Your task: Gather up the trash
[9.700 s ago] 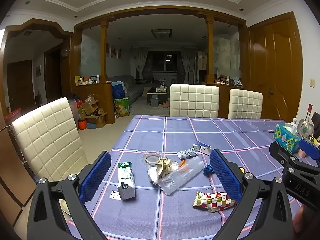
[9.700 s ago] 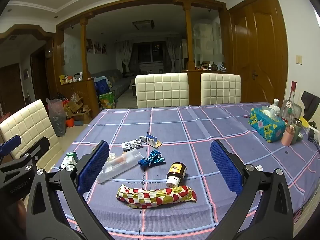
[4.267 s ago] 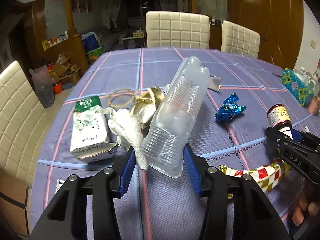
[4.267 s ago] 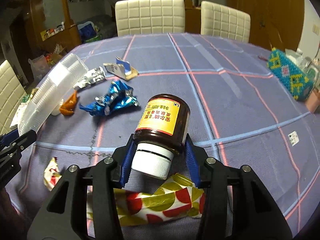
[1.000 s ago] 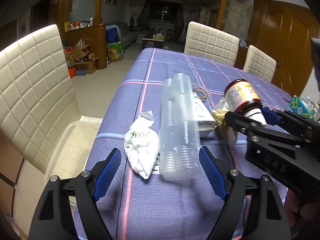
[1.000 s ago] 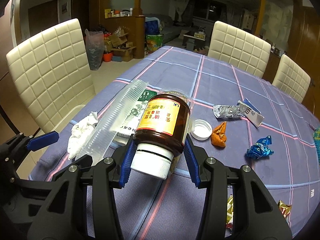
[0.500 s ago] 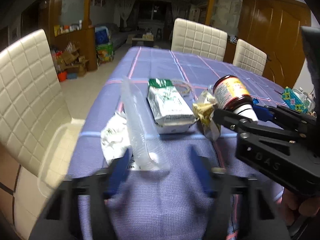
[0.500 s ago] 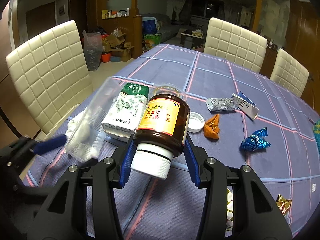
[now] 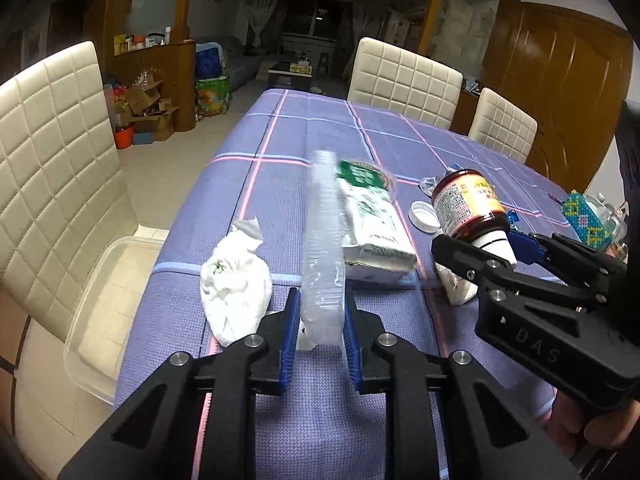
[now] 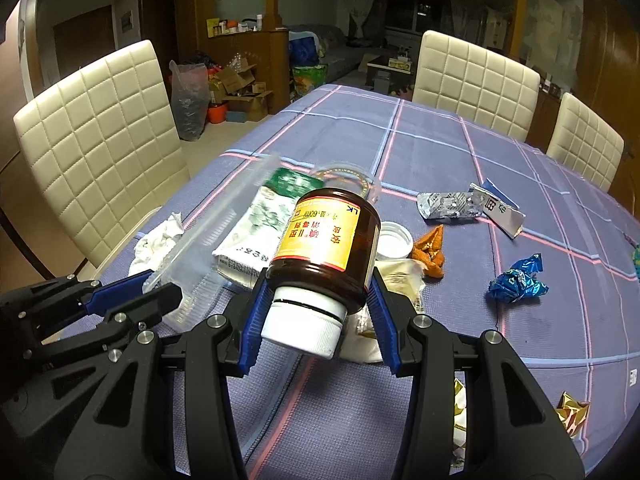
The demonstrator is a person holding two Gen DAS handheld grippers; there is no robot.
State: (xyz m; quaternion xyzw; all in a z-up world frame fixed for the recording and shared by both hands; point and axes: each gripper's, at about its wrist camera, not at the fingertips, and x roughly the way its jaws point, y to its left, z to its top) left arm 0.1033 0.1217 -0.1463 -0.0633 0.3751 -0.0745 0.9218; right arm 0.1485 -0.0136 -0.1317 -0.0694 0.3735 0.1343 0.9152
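My left gripper [image 9: 320,328] is shut on a clear ribbed plastic tray [image 9: 323,252], held on edge above the tablecloth; the tray also shows in the right wrist view [image 10: 208,248]. My right gripper [image 10: 316,320] is shut on a brown medicine bottle [image 10: 326,248] with a yellow label and white cap, held above the table; the bottle also shows in the left wrist view [image 9: 468,208]. A crumpled white tissue [image 9: 236,280] lies left of the tray. A green and white carton [image 9: 372,224] lies behind it.
A clear plastic bin [image 9: 104,312] stands on the floor by the table's left edge, beside a cream chair [image 9: 52,160]. A white cap [image 10: 394,240], orange peel [image 10: 432,248], blue wrapper [image 10: 518,280], foil packets [image 10: 452,204] and gold wrapper [image 10: 574,412] lie on the tablecloth [image 10: 440,152].
My left gripper has closed on the clear tray and turned it onto its edge. The right gripper still holds the bottle, moved slightly.
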